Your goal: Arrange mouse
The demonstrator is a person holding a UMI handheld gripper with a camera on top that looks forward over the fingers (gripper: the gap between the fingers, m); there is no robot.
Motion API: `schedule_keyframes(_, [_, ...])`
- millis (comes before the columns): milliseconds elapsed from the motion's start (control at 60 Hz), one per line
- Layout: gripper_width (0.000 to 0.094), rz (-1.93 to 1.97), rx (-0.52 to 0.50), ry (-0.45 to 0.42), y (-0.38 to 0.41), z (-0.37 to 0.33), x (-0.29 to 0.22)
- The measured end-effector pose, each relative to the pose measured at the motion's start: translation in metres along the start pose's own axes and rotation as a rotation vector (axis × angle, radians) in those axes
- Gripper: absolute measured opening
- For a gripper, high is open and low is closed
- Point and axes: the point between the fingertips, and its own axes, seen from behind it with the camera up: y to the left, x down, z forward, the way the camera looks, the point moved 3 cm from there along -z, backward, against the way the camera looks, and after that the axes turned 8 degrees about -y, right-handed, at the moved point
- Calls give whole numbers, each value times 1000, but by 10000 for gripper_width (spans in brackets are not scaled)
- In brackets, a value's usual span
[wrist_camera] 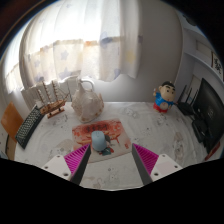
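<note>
On a white, lightly patterned tabletop (150, 125), a reddish mouse pad (100, 131) is lying just ahead of the gripper (112, 160), and everything else is described from that pad. A small pale blue-grey mouse (100, 145) is sitting on the pad's near edge, between the two finger tips, with a gap showing at either side. The fingers are standing wide apart, their magenta pads (77, 158) facing inward and gripping nothing. Beyond the pad, a pale jug-shaped vase (87, 100) is standing on the table. To the left of the pad, a small wooden rack (48, 98) is holding upright pieces, and a dark flat object (29, 126) is lying nearer. To the right and beyond the pad, a cartoon figurine (163, 98) in red and blue is standing upright. White curtains (90, 40) are hanging behind everything, letting in daylight.
</note>
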Motion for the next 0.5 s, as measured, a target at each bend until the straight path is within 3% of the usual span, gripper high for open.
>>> schedule_keyframes(183, [849,30,22,33,-29,-64,7])
schedule_keyframes(500, [849,-3,-4,40,-72,-67,12])
